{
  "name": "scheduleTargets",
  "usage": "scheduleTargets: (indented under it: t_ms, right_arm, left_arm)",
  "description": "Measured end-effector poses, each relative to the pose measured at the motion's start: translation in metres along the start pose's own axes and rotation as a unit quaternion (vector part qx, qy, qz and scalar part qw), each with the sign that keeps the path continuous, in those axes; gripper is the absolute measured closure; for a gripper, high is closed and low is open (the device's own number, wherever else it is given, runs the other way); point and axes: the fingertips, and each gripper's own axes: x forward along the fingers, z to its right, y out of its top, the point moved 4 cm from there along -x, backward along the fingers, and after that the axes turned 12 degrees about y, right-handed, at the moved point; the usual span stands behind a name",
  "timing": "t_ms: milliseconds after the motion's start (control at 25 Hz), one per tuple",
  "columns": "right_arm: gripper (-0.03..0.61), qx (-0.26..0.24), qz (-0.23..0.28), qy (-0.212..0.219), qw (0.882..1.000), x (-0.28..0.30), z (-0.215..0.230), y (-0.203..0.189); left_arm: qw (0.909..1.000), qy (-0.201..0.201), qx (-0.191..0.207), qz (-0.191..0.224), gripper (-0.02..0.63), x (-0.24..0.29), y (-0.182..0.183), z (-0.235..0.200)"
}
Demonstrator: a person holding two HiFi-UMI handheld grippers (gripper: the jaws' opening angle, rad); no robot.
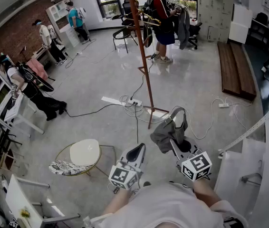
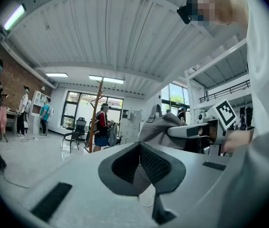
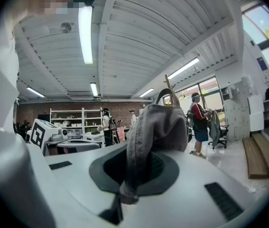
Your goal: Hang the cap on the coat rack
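The grey cap (image 1: 168,131) hangs crumpled from my right gripper (image 1: 173,137), which is shut on its fabric at chest height. In the right gripper view the cap (image 3: 156,126) bulges up out of the closed jaws of the right gripper (image 3: 135,171), its strap loop on top. My left gripper (image 1: 137,153) is just to the left of it, shut with nothing in it; the left gripper view shows its closed pads (image 2: 149,165) and the cap (image 2: 161,126) off to the right. The brown coat rack (image 1: 141,56) stands on the floor ahead, its feet (image 1: 149,114) just beyond the cap.
A person (image 1: 162,23) stands right behind the rack. Cables and a power strip (image 1: 120,101) lie at its base. A round white stool (image 1: 84,152) with a patterned cloth (image 1: 68,167) stands at my left. White metal framing (image 1: 251,129) is at my right, wooden boards (image 1: 236,70) beyond.
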Motion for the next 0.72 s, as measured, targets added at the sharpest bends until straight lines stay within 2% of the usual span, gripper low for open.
scheduleTargets:
  t_ms: [320,720]
  right_arm:
    - [0.552,-0.004,-0.005,-0.003,1.0,0.018,-0.001,-0.009]
    - [0.552,-0.011,-0.012,-0.009,1.0,0.021,0.01,-0.009]
  left_arm:
    - [1.0,-0.001,-0.001,0.002,0.603,0.007,-0.009,-0.02]
    - [1.0,0.002,0.004,0.0,0.603,0.013,-0.002,-0.02]
